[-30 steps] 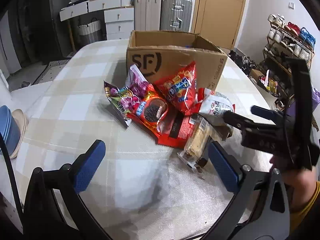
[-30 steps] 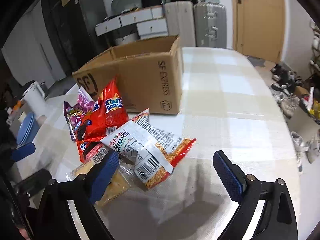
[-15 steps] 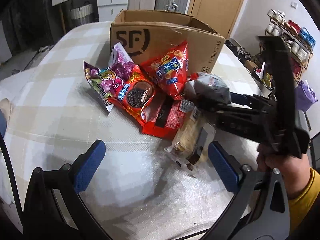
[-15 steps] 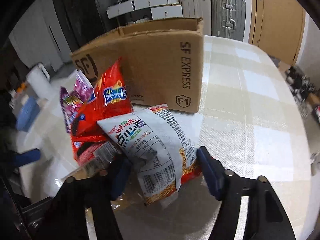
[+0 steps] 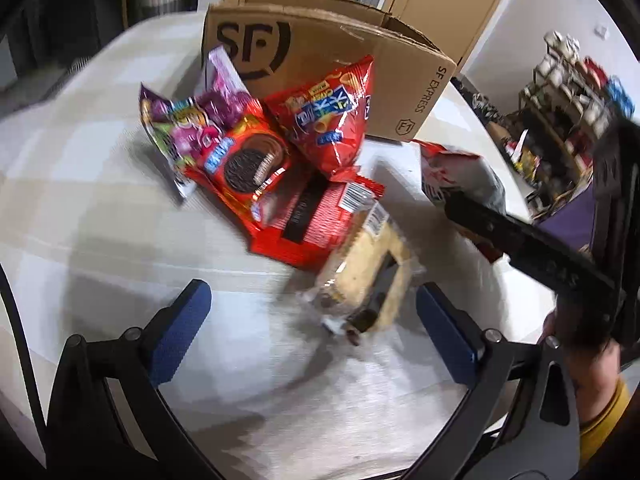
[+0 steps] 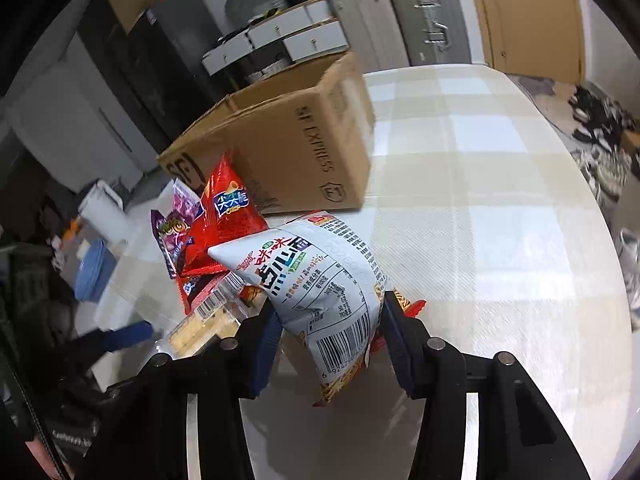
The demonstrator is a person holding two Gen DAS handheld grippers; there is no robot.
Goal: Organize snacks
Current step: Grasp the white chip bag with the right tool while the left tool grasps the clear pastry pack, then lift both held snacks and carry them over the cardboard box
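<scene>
- Right gripper (image 6: pixel 328 330): blue-padded fingers (image 6: pixel 266 344) closed on the lower part of a white noodle-snack bag (image 6: pixel 320 280), one pad on each side; barcode end hangs below the pads, and the bag is raised clear of the counter (image 6: pixel 500 240).
- Left gripper (image 5: pixel 312 332): fingers (image 5: pixel 180 324) spread wide and holding nothing, low over the counter.
- Clear-wrapped biscuit pack (image 5: pixel 368 268): lies flat on the counter between and just ahead of the left fingers, not touching either pad.
- Red flat pack (image 5: pixel 316 220): under and beyond the biscuit pack's far end.
- Red cookie bag (image 5: pixel 244 164): overlaps the red flat pack; a dark sandwich cookie printed on its face.
- Purple candy bag (image 5: pixel 180 128): leftmost in the pile, partly under the cookie bag.
- Red chip bag (image 5: pixel 328 116): leans against the front wall of the cardboard box (image 5: pixel 320 44).
- Cardboard box: open-topped, marked "SF EXPRESS", stands on the counter directly behind the pile.
- Counter: pale checked cloth.
</scene>
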